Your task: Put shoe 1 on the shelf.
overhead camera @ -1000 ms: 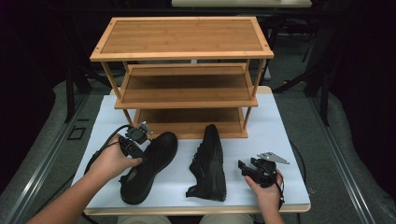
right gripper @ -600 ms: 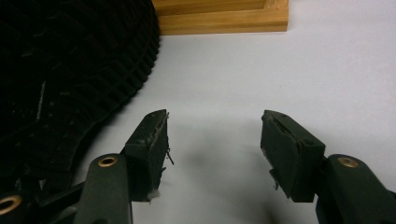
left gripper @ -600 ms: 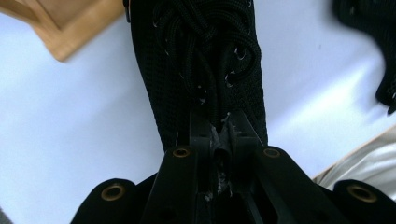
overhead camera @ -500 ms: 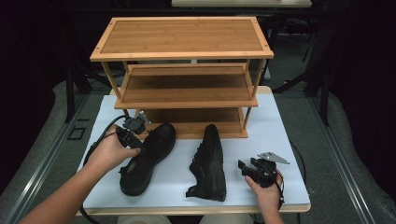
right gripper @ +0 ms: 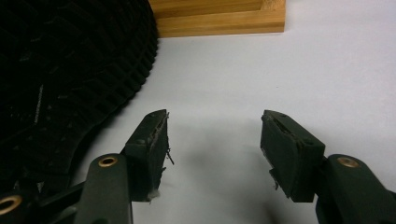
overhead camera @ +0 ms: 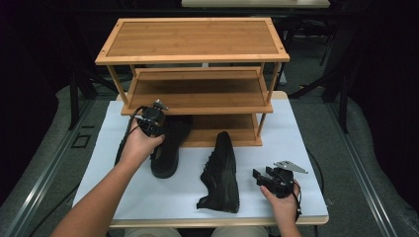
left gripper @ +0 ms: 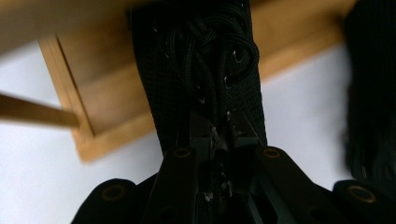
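Items: two black shoes, one three-tier wooden rack (overhead camera: 192, 47), one white table (overhead camera: 306, 148). My left gripper (overhead camera: 150, 123) has its jaws pinched onto the laced tongue of the left shoe (overhead camera: 168, 145), whose toe pokes under the rack's bottom shelf. My right gripper (overhead camera: 267, 177) rests near the table's front right; jaws wide apart, holding nothing. The right shoe (overhead camera: 221, 173) lies on its side just beside them

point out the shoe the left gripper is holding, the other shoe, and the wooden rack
held shoe (overhead camera: 165, 153), high view, on its upper near the heel end
other shoe (overhead camera: 222, 170), high view, on its laced upper
wooden rack (overhead camera: 190, 39), high view, on the bare top shelf
left gripper (overhead camera: 152, 122), high view, at its jaws
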Available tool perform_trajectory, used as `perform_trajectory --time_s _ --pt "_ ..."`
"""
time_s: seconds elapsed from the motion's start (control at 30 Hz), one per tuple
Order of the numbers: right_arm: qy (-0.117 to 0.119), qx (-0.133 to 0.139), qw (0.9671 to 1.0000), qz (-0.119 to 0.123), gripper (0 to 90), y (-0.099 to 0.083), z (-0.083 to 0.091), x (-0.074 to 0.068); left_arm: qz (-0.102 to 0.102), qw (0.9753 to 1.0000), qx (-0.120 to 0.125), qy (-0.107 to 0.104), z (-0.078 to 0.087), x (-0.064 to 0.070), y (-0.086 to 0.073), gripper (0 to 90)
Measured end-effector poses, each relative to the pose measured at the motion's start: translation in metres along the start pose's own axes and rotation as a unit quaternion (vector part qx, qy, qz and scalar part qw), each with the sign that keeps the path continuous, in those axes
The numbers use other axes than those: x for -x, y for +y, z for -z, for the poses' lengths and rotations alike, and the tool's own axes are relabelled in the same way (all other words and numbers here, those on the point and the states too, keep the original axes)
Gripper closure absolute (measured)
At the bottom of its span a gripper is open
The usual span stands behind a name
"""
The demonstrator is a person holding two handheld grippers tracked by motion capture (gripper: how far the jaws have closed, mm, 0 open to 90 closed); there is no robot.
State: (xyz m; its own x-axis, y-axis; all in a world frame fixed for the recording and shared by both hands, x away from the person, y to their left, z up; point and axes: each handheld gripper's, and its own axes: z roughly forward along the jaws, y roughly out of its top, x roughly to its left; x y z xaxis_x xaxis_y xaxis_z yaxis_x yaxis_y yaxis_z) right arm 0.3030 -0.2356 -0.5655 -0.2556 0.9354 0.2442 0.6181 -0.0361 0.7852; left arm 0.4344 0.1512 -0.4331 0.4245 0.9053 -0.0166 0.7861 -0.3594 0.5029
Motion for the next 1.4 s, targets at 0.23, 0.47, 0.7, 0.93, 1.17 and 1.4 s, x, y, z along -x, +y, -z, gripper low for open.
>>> perform_trajectory --time_s 0.23,0.47,0.7,0.93,1.17,1.4 --pt "0.001 -0.002 1.0 0.002 41.2 0.0 0.0 0.0 0.011 0.9964 0.082 0.022 -0.021 -0.001 -0.004 83.3" --pt "0.002 0.003 1.0 0.0 41.2 0.0 -0.001 0.0 -0.018 0.986 0.164 0.023 -0.011 -0.002 -0.014 69.3" --pt "0.0 0.0 1.0 0.002 41.2 0.0 0.001 0.0 -0.026 0.9762 0.215 -0.015 0.017 -0.001 -0.038 57.6" --pt "0.001 0.004 1.0 -0.002 41.2 0.0 0.0 -0.003 -0.01 0.9599 0.275 -0.053 0.039 0.001 -0.082 52.3" --pt "0.004 0.01 0.9999 0.0 41.2 -0.001 -0.002 -0.004 0.008 0.9678 0.247 -0.046 0.009 0.008 -0.108 52.1" --pt "0.004 0.007 1.0 -0.003 41.2 0.0 -0.001 -0.003 0.007 0.9737 0.227 -0.021 -0.019 0.015 -0.107 64.4"
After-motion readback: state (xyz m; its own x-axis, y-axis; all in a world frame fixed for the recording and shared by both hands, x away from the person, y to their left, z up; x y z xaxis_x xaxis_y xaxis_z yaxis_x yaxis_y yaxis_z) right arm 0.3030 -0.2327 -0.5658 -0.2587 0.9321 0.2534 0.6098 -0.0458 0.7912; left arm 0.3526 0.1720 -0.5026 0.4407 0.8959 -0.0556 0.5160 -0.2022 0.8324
